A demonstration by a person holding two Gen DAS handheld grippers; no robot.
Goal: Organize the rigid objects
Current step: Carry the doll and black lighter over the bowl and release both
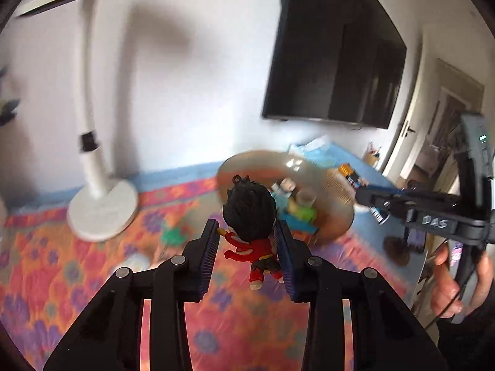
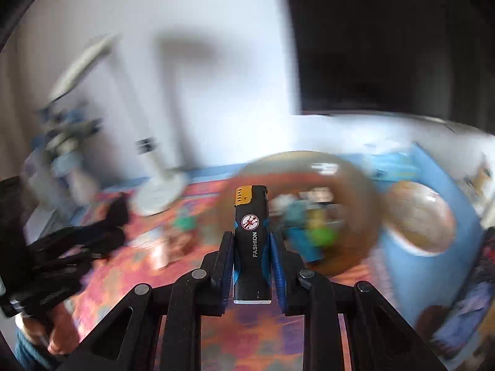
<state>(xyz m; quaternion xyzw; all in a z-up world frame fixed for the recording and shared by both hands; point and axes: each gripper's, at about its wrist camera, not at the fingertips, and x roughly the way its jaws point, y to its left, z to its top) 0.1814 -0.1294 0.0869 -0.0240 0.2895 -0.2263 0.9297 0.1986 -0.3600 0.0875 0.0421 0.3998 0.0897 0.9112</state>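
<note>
My left gripper [image 1: 247,241] is shut on a small figurine [image 1: 252,235] with black hair and a red suit, held above the colourful cloth. My right gripper [image 2: 251,247] is shut on a black lighter [image 2: 251,241] with an orange top and the word FASHION, held upright. In the left wrist view the right gripper [image 1: 371,199] shows at the right, over a round brownish basket [image 1: 334,191] that holds several small items. The basket [image 2: 355,185] lies just ahead of the lighter in the blurred right wrist view.
A white lamp base [image 1: 102,210] stands on the cloth at the left. A green toy [image 1: 173,235] lies on the cloth. A second round bowl [image 2: 423,219] sits on a blue surface at the right. A dark screen [image 1: 334,61] hangs on the wall.
</note>
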